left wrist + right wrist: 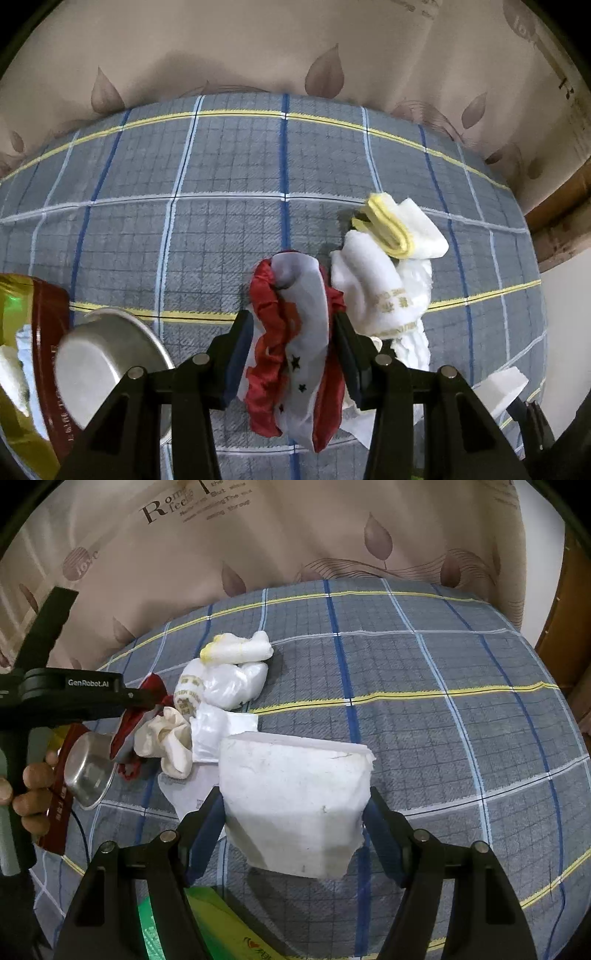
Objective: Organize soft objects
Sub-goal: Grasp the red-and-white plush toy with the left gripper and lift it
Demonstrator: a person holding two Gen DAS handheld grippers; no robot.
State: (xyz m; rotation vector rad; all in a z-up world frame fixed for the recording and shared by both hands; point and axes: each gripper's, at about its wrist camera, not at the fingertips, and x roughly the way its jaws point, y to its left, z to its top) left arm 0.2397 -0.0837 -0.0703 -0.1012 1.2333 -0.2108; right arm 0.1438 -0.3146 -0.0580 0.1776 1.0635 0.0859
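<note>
The red and white cloth (291, 347) hangs bunched between the pads of the left gripper (293, 354), which pinches it from both sides just above the checked bedspread (184, 221); seen from the right wrist, the same cloth (127, 731) dangles beside a small pile of soft things. The right gripper (295, 812) is closed on a white foam block (295, 805), held clear of the bedspread (443, 738) nearer the person, with a shadow beneath it. So both claws are loaded, and I judge this to be the carrying step: each piece has been lifted and wants a place to go. The pile lies just right of the cloth: a yellow-edged white glove (399, 229), a printed white sock (373, 291), a plastic bag (236, 683) and a cream glove (166, 738), all touching or overlapping. To the left sits a metal bowl (103, 365), tipped on its side with nothing visible in it, leaning against a red and gold box (37, 350); inside the box something white and pale blue shows, though what it is I cannot tell. The next move, I'd guess, calls for lowering the cloth over the box or the pile, spreading the jaws, and keeping the dangling end from catching the bowl. A bare hand (31, 794) grips the left tool's handle.
</note>
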